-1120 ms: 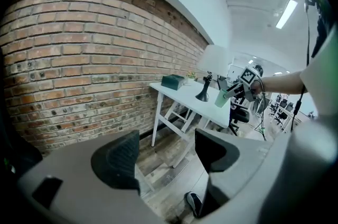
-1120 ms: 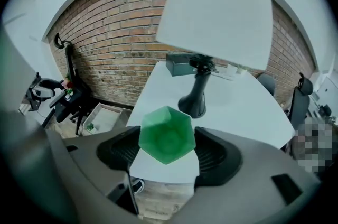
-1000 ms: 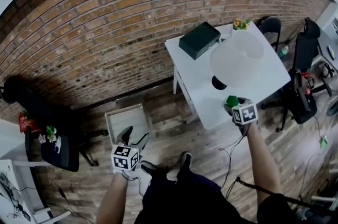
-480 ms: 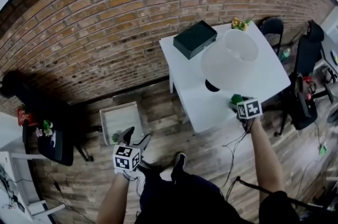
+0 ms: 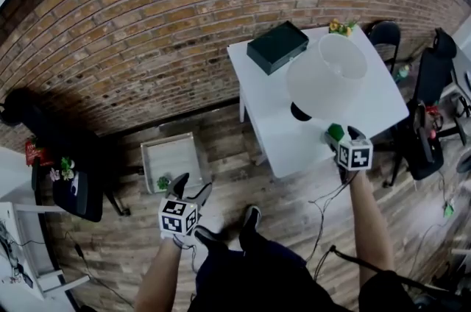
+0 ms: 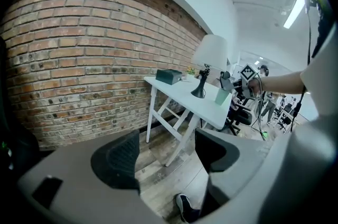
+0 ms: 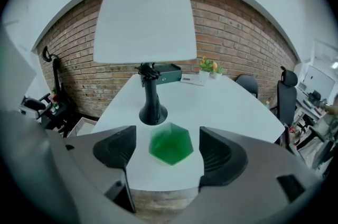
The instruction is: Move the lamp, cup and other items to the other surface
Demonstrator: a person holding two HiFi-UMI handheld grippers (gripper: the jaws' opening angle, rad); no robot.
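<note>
Directly behind the green cup [image 7: 170, 145], loose in the just-opened right claw [image 7: 167, 150], stands the lamp [image 7: 145, 11]; left claw [image 6: 166, 154] gapes empty.

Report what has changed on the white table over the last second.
The right gripper has just been opening its jaws. The green cup it carried now stands free between them near the front edge of the white table, with a gap on each side. The lamp and dark box stayed put, and the left gripper stays open and empty.

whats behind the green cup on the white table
A white-shaded lamp on a black base stands behind it; farther back a dark box, partly covered by the lamp's stem, and potted flowers.
</note>
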